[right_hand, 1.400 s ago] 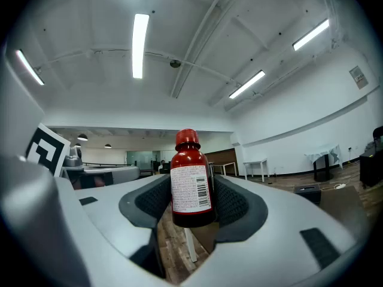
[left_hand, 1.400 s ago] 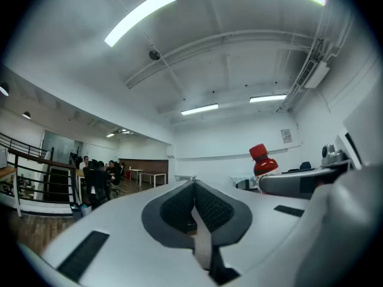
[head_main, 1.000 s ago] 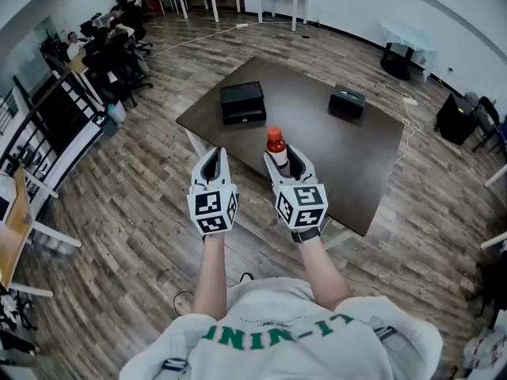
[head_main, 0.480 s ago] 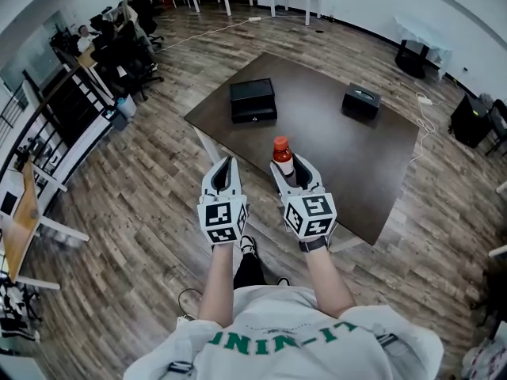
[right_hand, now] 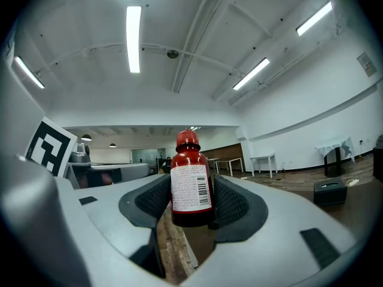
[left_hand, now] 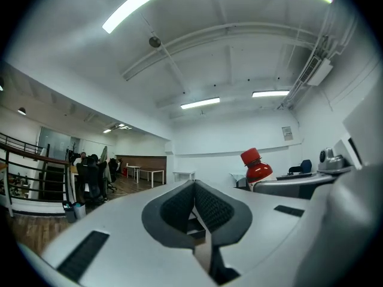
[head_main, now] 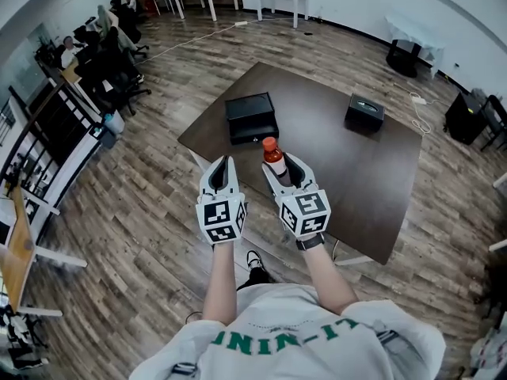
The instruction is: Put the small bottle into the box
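While the small bottle [head_main: 273, 155] is gripped, box [head_main: 250, 117] and case [head_main: 364, 112] sit apart

the small bottle [right_hand: 190, 181] is glossy with a paper label [right_hand: 187, 191]; the table [head_main: 348, 165] matt, floor [head_main: 135, 196] wooden.

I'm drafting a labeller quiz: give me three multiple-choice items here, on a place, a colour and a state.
1. Where is the small bottle? A on the table; B between the right gripper's jaws; C in the black box.
2. Its cap is: A red; B blue; C white.
3. The left gripper's jaws: A together, empty; B on the bottle; C wide apart.
Answers: 1 B, the jaws press its sides; 2 A, red in every view; 3 A, they meet with nothing between.
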`<state>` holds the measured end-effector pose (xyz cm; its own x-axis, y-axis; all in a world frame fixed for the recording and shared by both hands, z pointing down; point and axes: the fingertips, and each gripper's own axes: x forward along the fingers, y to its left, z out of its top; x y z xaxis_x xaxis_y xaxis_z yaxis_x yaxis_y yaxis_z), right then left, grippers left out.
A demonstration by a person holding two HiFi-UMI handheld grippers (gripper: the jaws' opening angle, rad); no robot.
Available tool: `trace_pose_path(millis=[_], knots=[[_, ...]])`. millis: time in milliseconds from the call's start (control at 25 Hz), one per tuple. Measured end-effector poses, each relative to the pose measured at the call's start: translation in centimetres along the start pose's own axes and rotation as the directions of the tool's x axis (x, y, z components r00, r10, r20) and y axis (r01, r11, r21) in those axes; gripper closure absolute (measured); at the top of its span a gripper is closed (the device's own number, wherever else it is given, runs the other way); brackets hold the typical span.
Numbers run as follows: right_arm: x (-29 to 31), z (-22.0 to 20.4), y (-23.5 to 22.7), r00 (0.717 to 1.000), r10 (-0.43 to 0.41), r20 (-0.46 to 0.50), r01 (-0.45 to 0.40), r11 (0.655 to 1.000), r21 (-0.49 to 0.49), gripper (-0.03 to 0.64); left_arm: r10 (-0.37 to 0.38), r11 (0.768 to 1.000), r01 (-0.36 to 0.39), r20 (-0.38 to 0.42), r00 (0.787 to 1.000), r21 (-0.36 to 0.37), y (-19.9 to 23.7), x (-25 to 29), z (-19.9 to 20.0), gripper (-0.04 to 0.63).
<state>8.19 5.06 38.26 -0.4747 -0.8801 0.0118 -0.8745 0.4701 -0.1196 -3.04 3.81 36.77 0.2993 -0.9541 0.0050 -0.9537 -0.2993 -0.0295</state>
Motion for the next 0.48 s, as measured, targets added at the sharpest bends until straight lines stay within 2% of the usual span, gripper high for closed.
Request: trace_pose_path(millis=[480], knots=[[17.6, 0.7, 1.3, 0.999, -0.032, -0.018, 0.032, 0.999, -0.007, 0.382, -0.013, 0.999, 0.014, 0.018, 1.000, -0.042, 12.9, 10.7, 0.2, 0.581]])
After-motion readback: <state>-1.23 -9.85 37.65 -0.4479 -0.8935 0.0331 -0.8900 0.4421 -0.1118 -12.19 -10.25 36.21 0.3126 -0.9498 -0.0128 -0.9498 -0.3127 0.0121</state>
